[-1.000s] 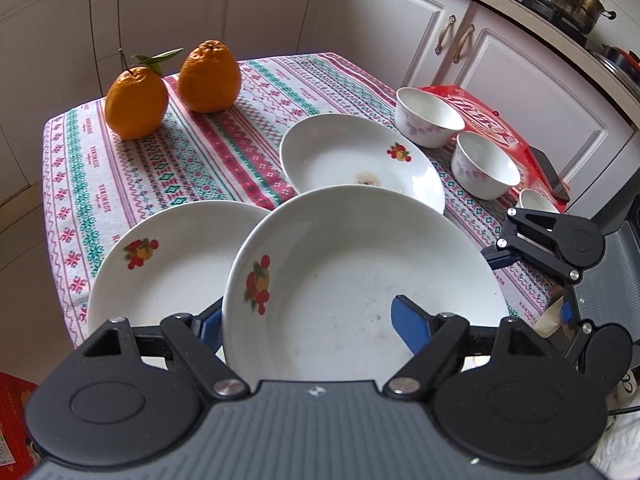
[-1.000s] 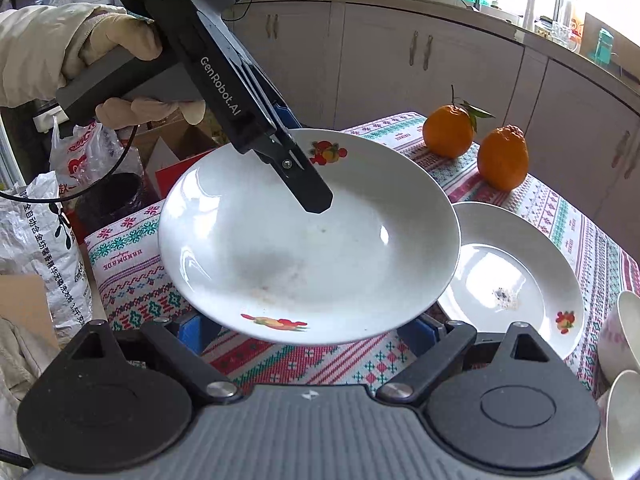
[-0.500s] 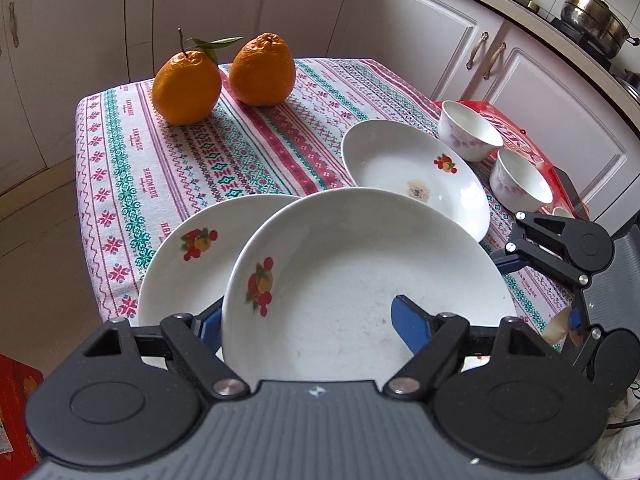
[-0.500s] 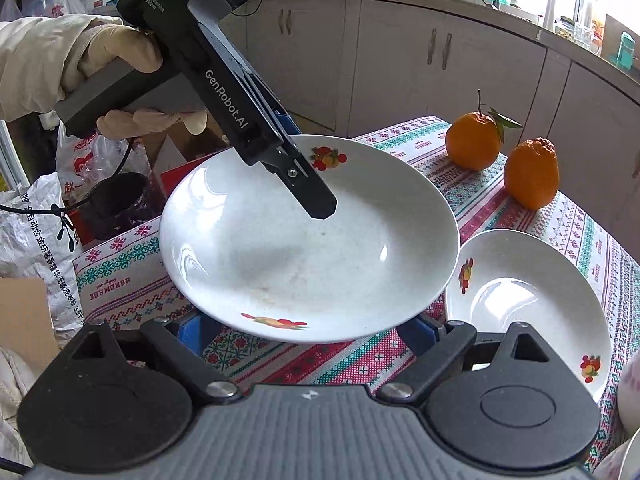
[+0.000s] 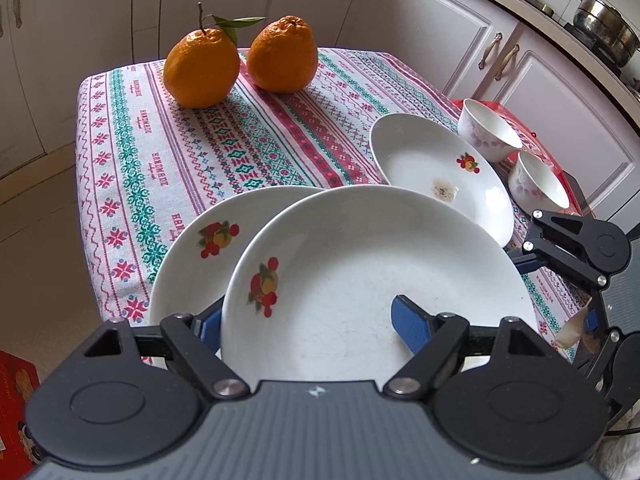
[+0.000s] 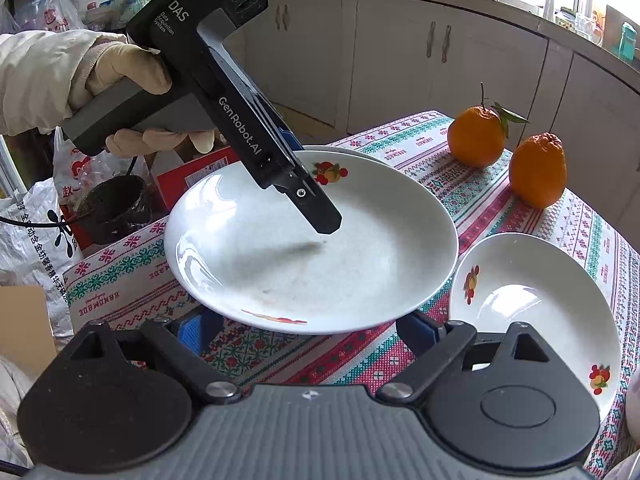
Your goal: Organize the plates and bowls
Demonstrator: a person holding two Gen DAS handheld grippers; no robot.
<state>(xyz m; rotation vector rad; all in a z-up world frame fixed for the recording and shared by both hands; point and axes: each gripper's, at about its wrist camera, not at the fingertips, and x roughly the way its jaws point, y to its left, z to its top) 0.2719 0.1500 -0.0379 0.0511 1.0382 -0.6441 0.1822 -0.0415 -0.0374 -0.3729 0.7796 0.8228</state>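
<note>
My left gripper (image 5: 308, 322) is shut on the near rim of a white fruit-print plate (image 5: 360, 272), one finger over it and one under, holding it above the table. That held plate (image 6: 304, 248) fills the right wrist view, with the left gripper (image 6: 320, 216) on its far rim. A second plate (image 5: 192, 256) lies on the cloth under its left edge. A third, stained plate (image 5: 436, 176) lies right; it also shows in the right wrist view (image 6: 532, 312). Two small bowls (image 5: 488, 130) (image 5: 538, 184) stand beyond it. My right gripper (image 6: 308, 330) is open just under the held plate's edge.
Two oranges (image 5: 200, 68) (image 5: 282, 54) sit at the far end of the patterned tablecloth (image 5: 160, 160). A red box (image 5: 532, 140) lies under the bowls. Cabinets surround the table. Bags and boxes (image 6: 36, 232) crowd the floor at the left.
The held plate has moved with my left gripper toward the table's orange end, over the second plate. The stained plate now lies further right in both views.
</note>
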